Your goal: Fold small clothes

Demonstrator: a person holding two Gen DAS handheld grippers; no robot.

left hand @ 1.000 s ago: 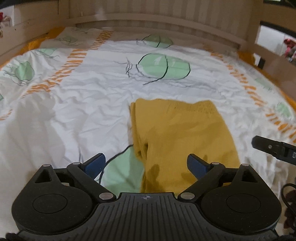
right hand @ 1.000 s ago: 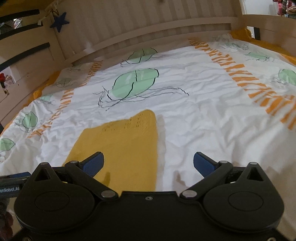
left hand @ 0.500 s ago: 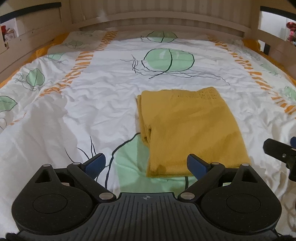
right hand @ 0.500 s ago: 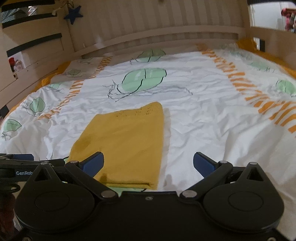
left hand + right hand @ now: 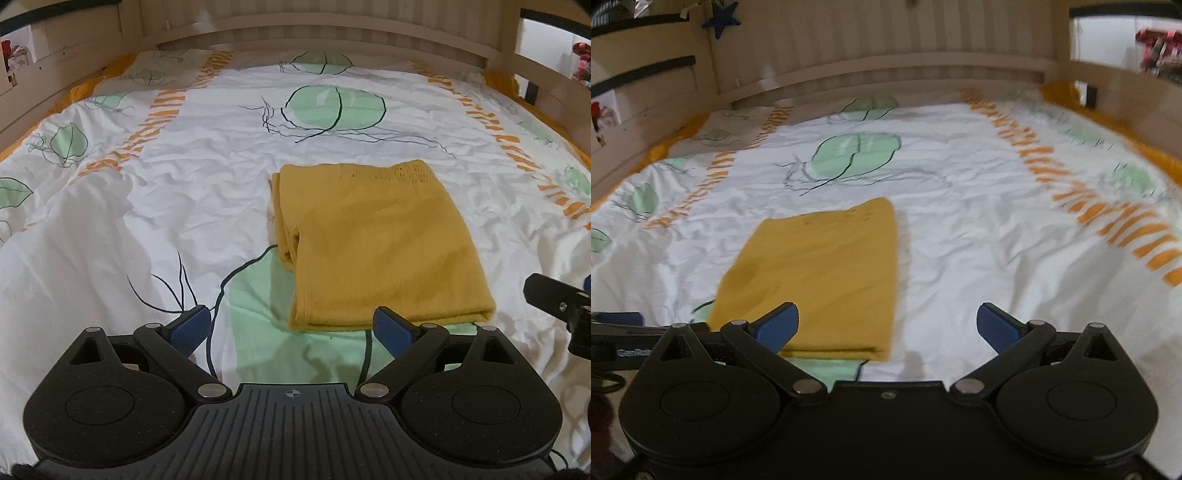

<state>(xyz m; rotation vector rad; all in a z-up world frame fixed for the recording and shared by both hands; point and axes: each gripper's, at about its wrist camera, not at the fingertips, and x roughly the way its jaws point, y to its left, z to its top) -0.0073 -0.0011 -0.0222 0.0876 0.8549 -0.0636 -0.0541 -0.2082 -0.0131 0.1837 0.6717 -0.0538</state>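
Note:
A mustard-yellow knit garment (image 5: 373,243) lies folded into a flat rectangle on the bed, its layered edges on the left side. It also shows in the right wrist view (image 5: 823,273). My left gripper (image 5: 291,328) is open and empty, held just short of the garment's near edge. My right gripper (image 5: 886,326) is open and empty, near the garment's near right corner. The right gripper's finger shows at the right edge of the left wrist view (image 5: 554,295).
The bed has a white cover (image 5: 184,184) with green leaf prints and orange stripes. A wooden slatted headboard (image 5: 314,33) and side rails (image 5: 1126,96) surround it. A blue star (image 5: 720,18) hangs at the upper left.
Both grippers have pulled back and up from the garment, so the whole folded rectangle now shows. The garment lies still.

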